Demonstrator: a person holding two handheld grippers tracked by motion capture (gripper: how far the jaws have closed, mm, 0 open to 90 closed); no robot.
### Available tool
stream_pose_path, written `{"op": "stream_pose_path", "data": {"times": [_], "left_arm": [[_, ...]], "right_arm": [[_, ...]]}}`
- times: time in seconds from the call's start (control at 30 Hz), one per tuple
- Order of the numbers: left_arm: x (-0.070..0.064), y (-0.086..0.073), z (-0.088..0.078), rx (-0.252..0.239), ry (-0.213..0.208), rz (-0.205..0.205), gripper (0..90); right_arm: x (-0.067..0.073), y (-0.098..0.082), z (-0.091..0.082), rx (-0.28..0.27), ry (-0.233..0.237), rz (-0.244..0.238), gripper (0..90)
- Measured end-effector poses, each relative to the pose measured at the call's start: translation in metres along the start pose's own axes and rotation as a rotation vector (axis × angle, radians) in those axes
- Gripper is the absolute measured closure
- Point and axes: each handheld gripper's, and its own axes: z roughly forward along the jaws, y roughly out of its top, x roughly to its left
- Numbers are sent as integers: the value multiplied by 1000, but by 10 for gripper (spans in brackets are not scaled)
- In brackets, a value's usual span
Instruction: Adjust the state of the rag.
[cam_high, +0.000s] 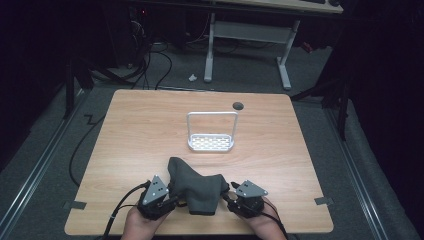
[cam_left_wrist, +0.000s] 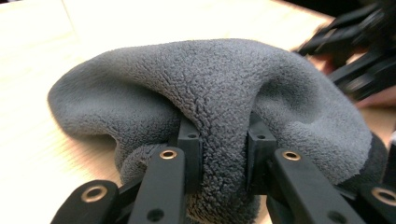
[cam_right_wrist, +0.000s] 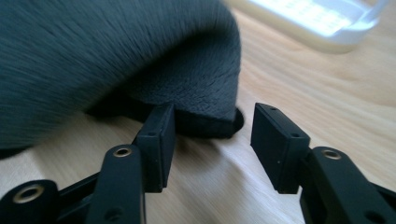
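High view: a grey fleece cloth (cam_high: 196, 187) lies bunched near the front edge of the tabletop (cam_high: 130, 135), about midway along it. Its long axis runs from a raised peak on the far left down to a wider end on the near right, so it points diagonally toward the back left. The left gripper (cam_high: 175, 199) sits at its left side, the right gripper (cam_high: 227, 196) just beside its right side. A white rack (cam_high: 211, 132) stands well apart, toward the middle of the tabletop.

Left gripper view: here the grip is plain, as it isn't from above. The two black jaws pinch a thick fold of the cloth (cam_left_wrist: 219, 93) between them, the fleece bulging over both pads. The right gripper (cam_left_wrist: 355, 56) shows blurred at the far right.

Right gripper view: the jaws stand spread with bare wood between them. The cloth (cam_right_wrist: 116, 51) has its dark hemmed edge just past the left pad; whether it touches is unclear. A corner of the rack (cam_right_wrist: 327, 23) shows at the top right.
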Motion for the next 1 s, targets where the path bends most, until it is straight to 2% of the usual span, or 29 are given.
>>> {"op": "stream_pose_path", "data": {"times": [0.07, 0.17, 0.27, 0.3, 0.37, 0.4, 0.43, 0.47, 0.57, 0.6, 0.63, 0.67, 0.73, 0.77, 0.8, 0.83, 0.87, 0.9, 0.93, 0.97, 1.0], "left_arm": [[-2, 3, -6, -20, -15, 3, 735], [-4, 4, -8, -27, -21, 18, 735], [-6, 6, -13, -41, -29, 26, 735], [-7, 9, -15, -51, -23, 32, 735], [-7, 10, -17, -58, -20, 34, 735], [-7, 12, -19, -64, -13, 41, 734], [-7, 13, -21, -69, -5, 48, 734], [-7, 16, -22, -76, 6, 61, 733], [-4, 30, -25, -94, 38, 96, 733], [-3, 36, -26, -113, 37, 97, 733], [-2, 42, -27, -130, 32, 97, 733], [-3, 50, -25, -133, 39, 122, 733], [-7, 57, -19, -111, 58, 174, 731], [-8, 58, -16, -98, 48, 175, 726], [-8, 56, -9, -63, 24, 160, 700], [-8, 52, -2, -24, 4, 137, 677], [-8, 38, 13, 42, -38, 101, 649], [-8, 38, 13, 42, -38, 101, 615], [-8, 29, 19, 74, -56, 89, 577], [-9, 21, 25, 105, -75, 79, 577], [-11, 13, 30, 126, -94, 70, 503]], "right_arm": [[2, 4, 11, 40, 14, 1, 545], [3, 6, 15, 33, 16, -9, 573], [2, 9, 19, 29, 26, -5, 672], [1, 10, 18, 12, 20, -11, 820], [1, 10, 17, 9, 14, -13, 833], [-2, 13, 10, -14, -32, -20, 842], [-2, 13, 10, -14, -32, -20, 842], [-10, 17, -2, -63, -88, 11, 843], [-25, 26, -27, -169, -151, 53, 842], [-25, 26, -27, -169, -151, 53, 842], [-29, 28, -36, -209, -171, 66, 841], [-33, 31, -44, -246, -192, 65, 841], [-39, 35, -57, -290, -225, 82, 841], [-42, 35, -62, -301, -245, 94, 840], [-44, 34, -63, -299, -253, 99, 839], [-50, 26, -63, -271, -267, 127, 838], [-54, 20, -61, -246, -274, 137, 837], [-57, 13, -58, -215, -291, 140, 835], [-61, 6, -56, -187, -294, 149, 833], [-61, 6, -56, -187, -294, 149, 833], [-68, -7, -53, -132, -296, 159, 823]]}}
